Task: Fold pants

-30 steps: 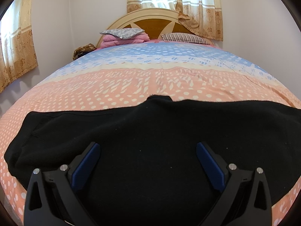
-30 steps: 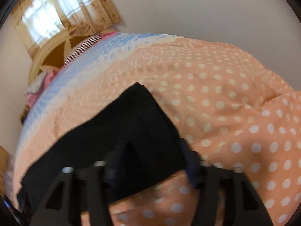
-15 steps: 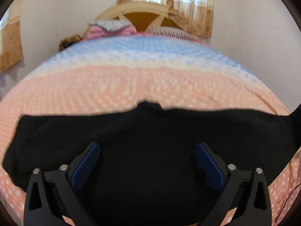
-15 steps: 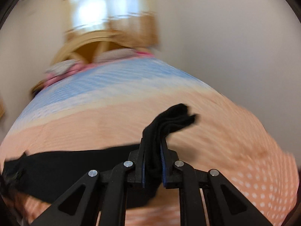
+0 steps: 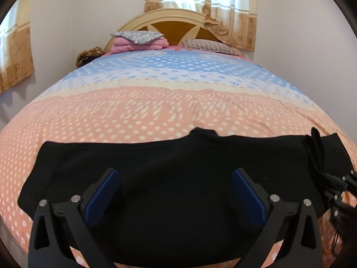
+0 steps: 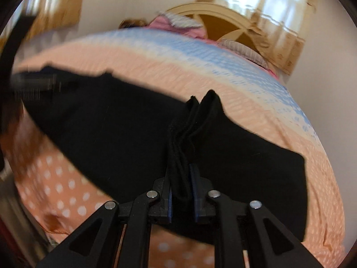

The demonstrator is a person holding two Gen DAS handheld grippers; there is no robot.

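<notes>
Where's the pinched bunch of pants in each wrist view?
Left wrist: the bunch at far right, held by the right tool.
Right wrist: the bunch low centre, between the tool's fingers.
Shared landmark: headboard.

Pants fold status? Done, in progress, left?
Done: the black pants lie spread across the bedspread, apparently already doubled lengthwise. In hand: the right gripper is shut on a bunched end of the pants, lifted off the bed; the left gripper hovers open above the middle. Left: carrying that end across to the other and flattening.
</notes>
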